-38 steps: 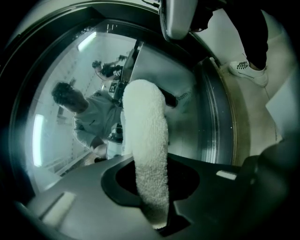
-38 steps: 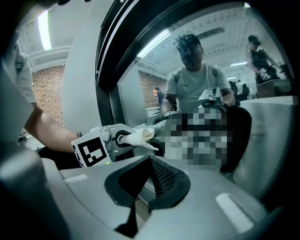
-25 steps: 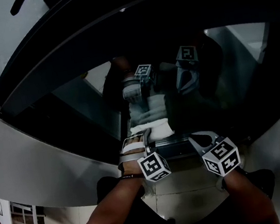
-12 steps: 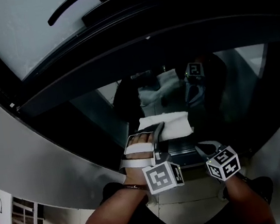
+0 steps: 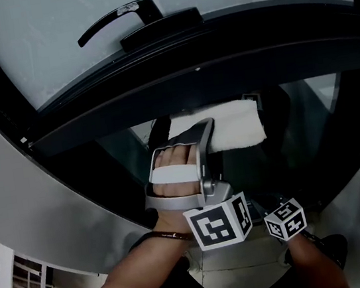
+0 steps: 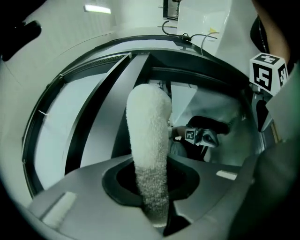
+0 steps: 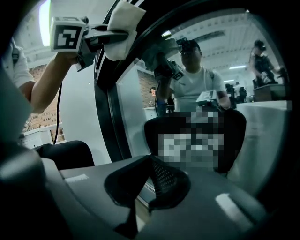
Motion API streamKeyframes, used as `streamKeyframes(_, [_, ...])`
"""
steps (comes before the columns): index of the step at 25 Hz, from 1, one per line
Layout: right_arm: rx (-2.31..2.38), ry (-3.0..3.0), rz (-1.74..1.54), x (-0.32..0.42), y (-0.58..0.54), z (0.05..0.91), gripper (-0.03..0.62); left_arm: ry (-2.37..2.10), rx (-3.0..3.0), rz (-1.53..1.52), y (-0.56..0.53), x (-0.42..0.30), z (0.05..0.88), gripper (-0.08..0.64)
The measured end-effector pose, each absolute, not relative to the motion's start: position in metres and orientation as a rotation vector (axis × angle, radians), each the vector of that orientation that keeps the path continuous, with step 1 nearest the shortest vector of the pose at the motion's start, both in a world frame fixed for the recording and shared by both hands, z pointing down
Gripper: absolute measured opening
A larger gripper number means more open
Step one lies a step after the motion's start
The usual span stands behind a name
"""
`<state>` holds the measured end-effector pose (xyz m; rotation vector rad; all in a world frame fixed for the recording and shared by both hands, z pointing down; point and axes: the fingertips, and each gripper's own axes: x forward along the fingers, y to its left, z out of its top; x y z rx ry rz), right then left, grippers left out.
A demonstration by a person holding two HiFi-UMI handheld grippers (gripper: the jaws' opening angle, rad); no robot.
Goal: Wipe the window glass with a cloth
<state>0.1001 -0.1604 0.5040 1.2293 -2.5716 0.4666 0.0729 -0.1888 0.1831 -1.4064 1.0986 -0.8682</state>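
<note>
Window cleaning under way: the white cloth (image 5: 231,125), clamped fast in the left tongs (image 5: 208,132), is pictured high on the window glass (image 5: 311,127), just beneath the dark crossbar (image 5: 156,76) by which the lower pane is divided from the pale upper one, where a black handle (image 5: 118,18) is mounted. A second earlier the same cloth was seen low on the pane, near the bottom of the frame; it has since been carried up the glass in one long stroke, and appears to have been kept folded against the surface throughout. In the left gripper view the cloth is shown rising as a thick roll from between the closed jaws. The right tongs (image 7: 151,186) are held low and off to the side, clenched on nothing, jaws met, and have not been shifted over that second. One vertical strip of the lower pane is judged to have been covered, with the top of its travel all but reached. A return stroke downward, or a sidestep to the next strip, is likely to be called for, and most of the pane is still to be wiped
</note>
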Motion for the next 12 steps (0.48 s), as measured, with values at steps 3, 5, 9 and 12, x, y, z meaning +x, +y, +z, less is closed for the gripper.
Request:
streamKeyframes(3, [1.223,-2.574,0.469,0.097,-0.159,0.504,0.002,1.112,-1.374,-0.832,-0.191,0.077,0.168,0.100])
streamKeyframes(5, [1.218,-2.575,0.469,0.097,-0.158,0.504,0.002,1.124,-1.358,-0.819,-0.195,0.077,0.162,0.100])
streamKeyframes(9, [1.224,-2.579,0.477,0.098,-0.159,0.504,0.002,1.146,-1.346,-0.833,-0.206,0.077,0.162,0.100])
streamKeyframes(12, [1.228,-2.582,0.490,0.098,-0.159,0.504,0.002,1.153,-1.346,-0.850,-0.216,0.078,0.167,0.100])
